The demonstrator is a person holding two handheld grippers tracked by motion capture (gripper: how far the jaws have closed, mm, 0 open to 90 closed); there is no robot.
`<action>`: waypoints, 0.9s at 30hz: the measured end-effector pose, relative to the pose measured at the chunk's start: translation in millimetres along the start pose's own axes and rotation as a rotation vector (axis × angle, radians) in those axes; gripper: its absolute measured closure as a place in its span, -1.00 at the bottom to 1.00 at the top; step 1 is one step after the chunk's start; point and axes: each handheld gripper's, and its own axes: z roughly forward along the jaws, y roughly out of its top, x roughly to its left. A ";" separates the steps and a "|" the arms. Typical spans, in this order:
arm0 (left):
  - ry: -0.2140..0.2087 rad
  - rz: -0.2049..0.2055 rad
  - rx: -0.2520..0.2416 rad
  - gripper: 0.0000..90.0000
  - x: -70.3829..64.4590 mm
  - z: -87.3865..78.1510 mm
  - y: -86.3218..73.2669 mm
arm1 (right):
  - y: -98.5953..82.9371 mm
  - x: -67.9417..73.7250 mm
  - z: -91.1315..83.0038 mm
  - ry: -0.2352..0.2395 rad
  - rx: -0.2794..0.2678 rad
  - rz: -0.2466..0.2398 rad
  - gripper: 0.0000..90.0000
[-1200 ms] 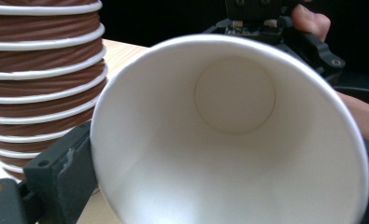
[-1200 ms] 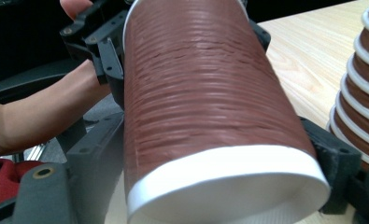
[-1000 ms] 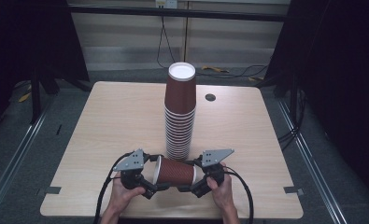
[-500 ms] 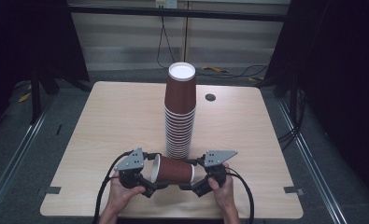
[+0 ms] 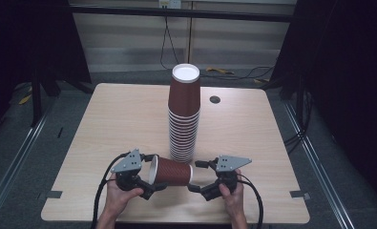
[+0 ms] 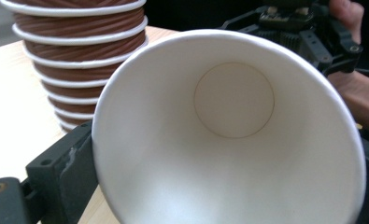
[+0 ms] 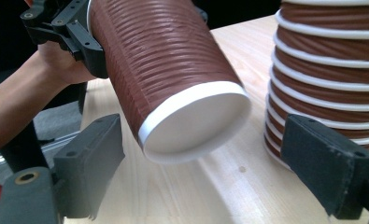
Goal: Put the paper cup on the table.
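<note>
Your left gripper point(image 5: 150, 177) holds a single brown paper cup point(image 5: 171, 171) lying on its side, near the front edge of the wooden table point(image 5: 105, 129). Its two black jaws pinch the cup close to the open rim, one on each side. In the left gripper view, the white inside of the cup point(image 6: 229, 135) opens toward the camera, with the round bottom deep in the middle, and the left finger point(image 6: 63, 172) presses against the outside of the rim. Beyond that finger, to its upper left, you see the ribbed sides of the cup stack point(image 6: 79, 60).

The cup stretches from your left fingers toward your right gripper point(image 5: 196, 176), with its closed white bottom pointing to the right. In the high view the bottom end comes just beside the right fingertips. In the right gripper view the cup point(image 7: 166, 70) comes down from the upper left, and its white bottom hangs between the two fingers and a little beyond them, above the table point(image 7: 210, 186).

The fingers of your right gripper are spread wide. The left finger point(image 7: 91, 161) stands apart from the cup bottom, and the right finger point(image 7: 329, 161) is well apart from it also; neither one touches the cup. Behind the right finger rises the stack point(image 7: 327, 70) of upside-down cups, standing on the table just behind the held cup.

Your left hand point(image 5: 117, 195) and right hand point(image 5: 234, 198) grip the handles from below.
</note>
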 end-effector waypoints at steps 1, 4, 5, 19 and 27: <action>0.000 -0.005 0.000 -0.91 0.9 -1.9 -0.4 | 0.3 0.2 -1.4 -0.026 -0.011 -0.006 -0.71; 0.021 -0.007 0.009 -0.91 3.0 -7.5 -0.7 | 0.0 -0.7 -2.5 -0.031 -0.018 -0.004 -0.71; 0.022 -0.008 0.011 -0.91 4.1 -9.0 -1.1 | -0.4 -0.8 -3.2 -0.048 -0.028 0.001 -0.71; 0.084 -0.026 0.058 -0.91 12.4 -27.4 -4.0 | -16.4 2.2 -17.0 -0.459 -0.133 0.052 -0.71; 0.132 -0.039 0.088 -0.91 19.5 -41.2 -1.8 | -28.6 2.9 -25.1 -0.666 -0.180 0.081 -0.70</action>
